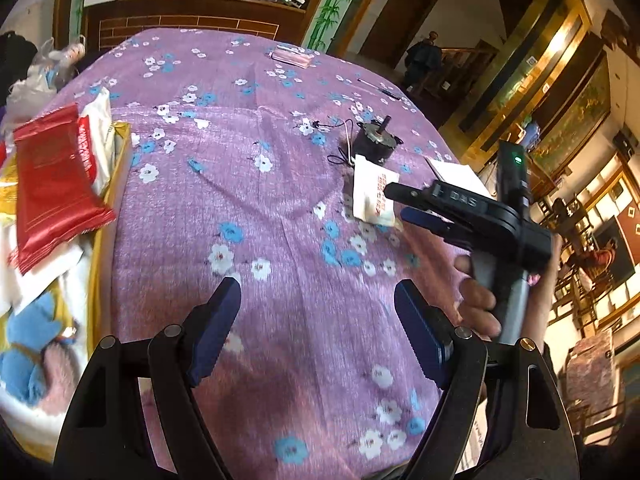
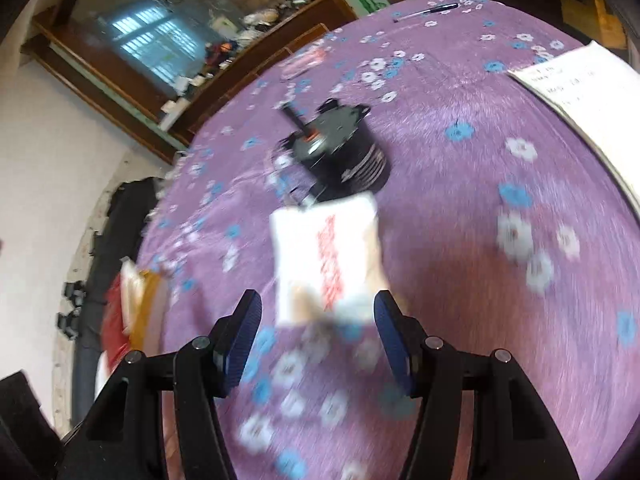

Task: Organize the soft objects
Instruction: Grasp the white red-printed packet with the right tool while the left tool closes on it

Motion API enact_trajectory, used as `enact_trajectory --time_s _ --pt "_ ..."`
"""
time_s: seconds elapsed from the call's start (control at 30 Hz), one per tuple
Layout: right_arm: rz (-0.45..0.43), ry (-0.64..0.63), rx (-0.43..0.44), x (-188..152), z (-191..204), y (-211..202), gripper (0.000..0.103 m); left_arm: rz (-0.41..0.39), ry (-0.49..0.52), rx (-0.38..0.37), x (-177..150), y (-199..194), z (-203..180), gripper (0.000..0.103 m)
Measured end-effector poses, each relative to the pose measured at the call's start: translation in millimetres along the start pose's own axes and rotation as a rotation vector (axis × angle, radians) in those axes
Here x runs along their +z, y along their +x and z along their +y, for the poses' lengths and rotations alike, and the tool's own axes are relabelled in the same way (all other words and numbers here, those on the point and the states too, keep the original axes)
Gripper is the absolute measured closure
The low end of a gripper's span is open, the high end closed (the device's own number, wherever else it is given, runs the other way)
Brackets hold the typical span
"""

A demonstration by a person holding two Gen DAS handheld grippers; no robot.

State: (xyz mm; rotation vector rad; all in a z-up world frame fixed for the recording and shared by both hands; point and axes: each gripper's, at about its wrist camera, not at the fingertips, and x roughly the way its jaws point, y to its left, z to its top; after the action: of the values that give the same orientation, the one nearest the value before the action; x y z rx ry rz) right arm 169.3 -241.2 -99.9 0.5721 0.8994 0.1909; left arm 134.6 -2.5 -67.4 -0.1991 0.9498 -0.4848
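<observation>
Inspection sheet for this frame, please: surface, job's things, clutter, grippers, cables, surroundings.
Surface: table under a purple floral cloth.
Job's things: white packet lies flat by the motor; red packet and blue plush sit in the yellow box.
Clutter: motor, pen, paper sheet.
Grippers: left gripper open, empty; right gripper open, near the white packet.
Cables: thin black cord by the motor.
Surroundings: cluttered wooden shelf.
</observation>
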Motion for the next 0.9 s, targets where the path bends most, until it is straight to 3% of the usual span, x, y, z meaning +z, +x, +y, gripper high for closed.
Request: enact_trajectory --time_s 0.13,0.3,0.4,0.5,0.57,0.63,0.9 --pt "0.012 -0.041 -0.051 7 2 17 0.044 0.011 -0.023 -0.018 8 12 6 0.023" --pt "-0.017 -0.188 -0.148 -9 22 18 0.045 0.035 -0.034 -0.051 21 27 5 0.023" --pt "-0.036 -0.253 -0.225 -15 28 20 0.062 0.027 -0.012 -0.077 40 38 -8 0.023" --pt "-0.037 -0.265 -0.216 -16 27 19 0.073 0.048 0.001 -0.102 60 60 -18 0.024" --pt "-0.029 -0.242 -0.186 -16 23 15 0.081 0.077 -0.009 -0.130 67 74 -21 0.026" --pt "0.001 -0.188 -0.082 -17 16 6 0.093 0.105 -0.025 -0.148 68 85 -21 0.027" --pt "0.124 -0.129 0.158 -57 11 -24 0.094 0.210 -0.119 -0.266 45 104 -18 0.031"
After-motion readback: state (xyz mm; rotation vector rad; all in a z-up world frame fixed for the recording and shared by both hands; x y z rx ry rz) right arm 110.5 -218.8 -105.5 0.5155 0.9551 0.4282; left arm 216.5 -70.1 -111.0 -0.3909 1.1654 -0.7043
